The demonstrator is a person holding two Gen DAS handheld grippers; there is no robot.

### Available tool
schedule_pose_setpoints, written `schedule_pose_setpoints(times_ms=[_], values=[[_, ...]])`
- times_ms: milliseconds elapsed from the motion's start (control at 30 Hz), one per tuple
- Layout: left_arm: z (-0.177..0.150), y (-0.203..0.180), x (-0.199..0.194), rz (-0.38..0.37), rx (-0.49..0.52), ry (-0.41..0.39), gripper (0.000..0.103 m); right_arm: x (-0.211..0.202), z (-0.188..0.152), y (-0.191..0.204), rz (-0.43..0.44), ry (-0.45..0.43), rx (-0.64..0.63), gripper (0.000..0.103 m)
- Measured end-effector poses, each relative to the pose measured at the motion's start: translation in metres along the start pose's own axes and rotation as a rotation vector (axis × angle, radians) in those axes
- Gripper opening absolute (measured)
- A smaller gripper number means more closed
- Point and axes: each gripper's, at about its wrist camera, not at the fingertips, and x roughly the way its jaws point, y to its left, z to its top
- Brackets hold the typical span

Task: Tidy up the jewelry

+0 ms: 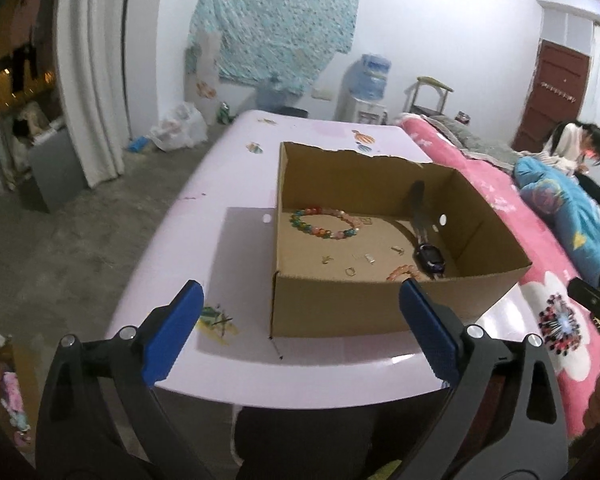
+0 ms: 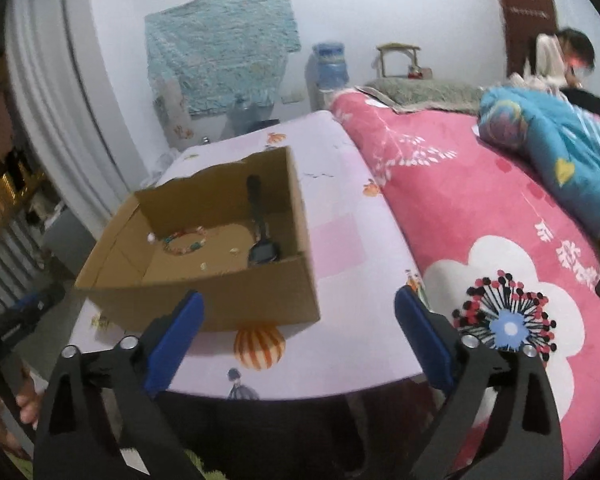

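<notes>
An open cardboard box (image 1: 380,304) sits on the pink table (image 1: 236,184), its near wall close to the table's front edge and its right side near the edge that meets the bed (image 1: 540,280). Bare tabletop lies to the box's left and beyond its torn far rim. Inside on the floor of the box lie two bead bracelets: a multicolour one (image 1: 325,223) toward the far left, and an orange one (image 1: 405,271) against the near wall. A dark watch (image 1: 430,258) lies beside the orange bracelet, its strap running up the right wall. About five small gold pieces (image 1: 350,271) are scattered between the bracelets, each apart from the others. The left tool (image 1: 300,294) hovers before the box's near wall, blue pads spread wide, holding nothing. The right tool (image 2: 298,306) hangs over the table's front edge by the box's right corner, also spread wide and bare.
</notes>
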Motion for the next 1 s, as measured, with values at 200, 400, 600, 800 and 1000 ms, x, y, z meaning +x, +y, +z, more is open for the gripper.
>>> schedule_pose_setpoints(times_ms=[200, 400, 600, 800, 1000], values=[[-0.011, -0.019, -0.003, 0.116, 0.080, 0.038, 0.095, 0.003, -0.021, 0.025, -0.018, 0.033, -0.073, 0.096], [-0.022, -0.032, 0.008, 0.138, 0.091, 0.122, 0.095, 0.015, -0.027, 0.039, -0.106, 0.064, -0.084, 0.096], [-0.027, -0.036, 0.010, 0.160, 0.096, 0.140, 0.095, 0.023, -0.026, 0.051, -0.106, 0.098, -0.118, 0.096], [-0.029, -0.038, 0.013, 0.168, 0.104, 0.153, 0.095, 0.025, -0.027, 0.057, -0.093, 0.109, -0.123, 0.096], [-0.030, -0.037, 0.016, 0.169, 0.102, 0.172, 0.095, 0.028, -0.028, 0.057, -0.099, 0.125, -0.123, 0.096]])
